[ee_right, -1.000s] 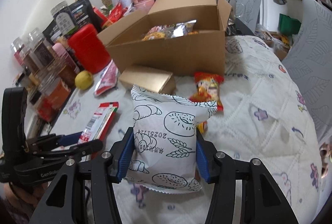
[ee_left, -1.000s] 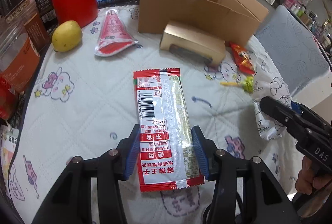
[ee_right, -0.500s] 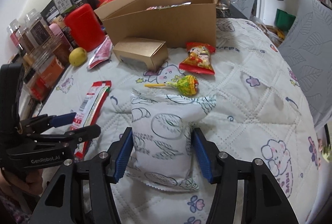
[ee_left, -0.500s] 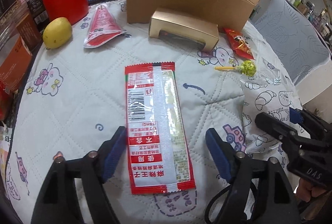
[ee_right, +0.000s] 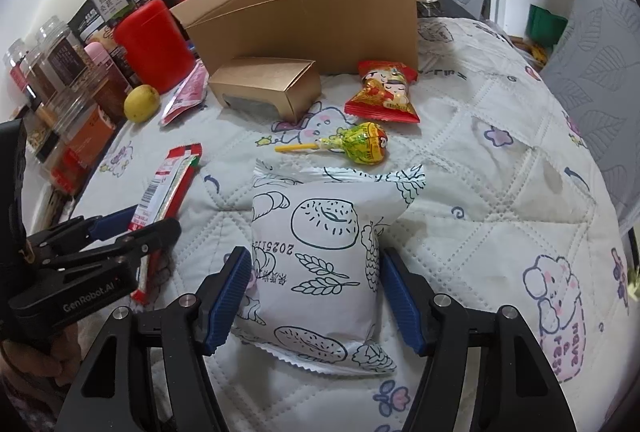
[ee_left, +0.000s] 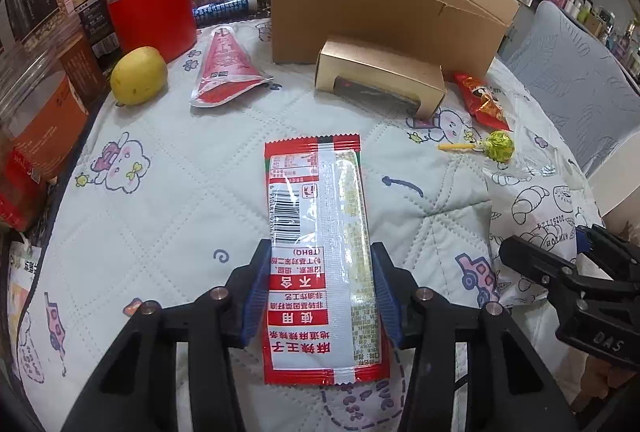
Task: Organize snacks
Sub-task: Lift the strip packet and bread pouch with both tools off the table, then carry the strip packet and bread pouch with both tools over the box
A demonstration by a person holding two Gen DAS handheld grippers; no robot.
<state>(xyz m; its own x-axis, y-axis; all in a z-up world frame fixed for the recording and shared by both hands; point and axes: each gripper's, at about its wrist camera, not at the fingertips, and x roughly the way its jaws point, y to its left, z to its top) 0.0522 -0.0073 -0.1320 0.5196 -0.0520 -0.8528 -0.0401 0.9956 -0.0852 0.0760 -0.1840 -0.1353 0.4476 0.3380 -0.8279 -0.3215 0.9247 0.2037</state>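
The red strip packet (ee_left: 320, 256) is pinched at its sides by the left gripper (ee_left: 320, 296) on the quilt (ee_left: 168, 199). The white bread bag (ee_right: 320, 256) is flanked by the right gripper (ee_right: 316, 296); contact cannot be told. Beyond are seen a lollipop (ee_right: 360, 145), a red snack (ee_right: 384, 91), a gold box (ee_right: 266, 85) and the open carton (ee_right: 312, 15).

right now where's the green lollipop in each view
Left wrist: the green lollipop lies right of centre on the quilt, beyond the long red snack packet, yellow stick pointing left.
Right wrist: the lollipop lies near centre, just beyond the white bread packet.
Shared landmark: the gold box in front of the cardboard box.
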